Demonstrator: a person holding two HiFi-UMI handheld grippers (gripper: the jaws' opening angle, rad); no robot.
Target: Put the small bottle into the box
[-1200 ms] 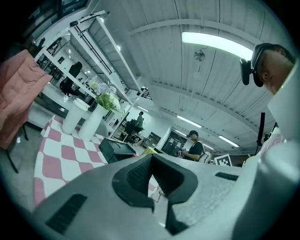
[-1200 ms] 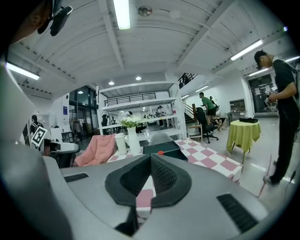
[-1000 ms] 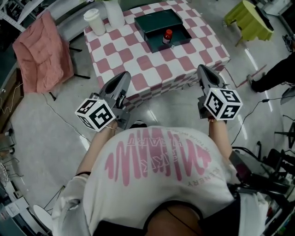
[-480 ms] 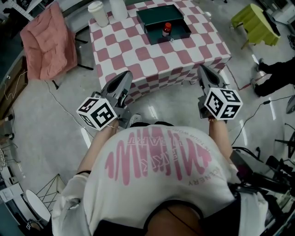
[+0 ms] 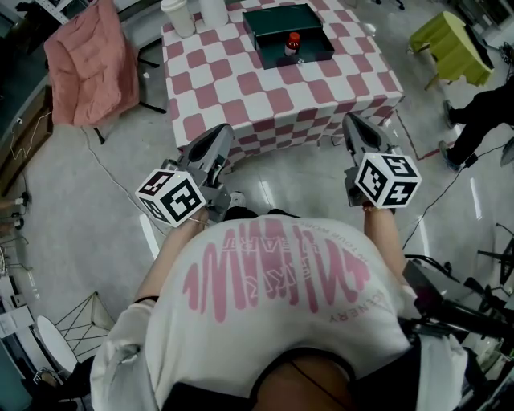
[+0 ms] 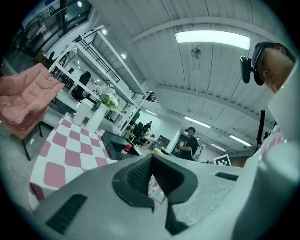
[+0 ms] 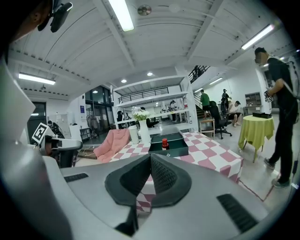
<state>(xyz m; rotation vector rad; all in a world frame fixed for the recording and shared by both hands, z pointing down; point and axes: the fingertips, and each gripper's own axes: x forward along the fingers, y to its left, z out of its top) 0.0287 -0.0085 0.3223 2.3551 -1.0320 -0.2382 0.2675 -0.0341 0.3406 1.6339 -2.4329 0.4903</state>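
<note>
Small bottle [image 5: 293,42] is sitting in box [image 5: 271,24], table's [image 5: 265,100] far edge; prob. done. Left gripper [image 5: 220,133], right gripper [image 5: 353,125] are hovering w/ jaws closed, empty.

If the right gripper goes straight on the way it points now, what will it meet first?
Probably the checked tablecloth near the table's front edge, short of the dark box holding the small bottle. The right gripper is shut and empty; depth is hard to judge.
</note>
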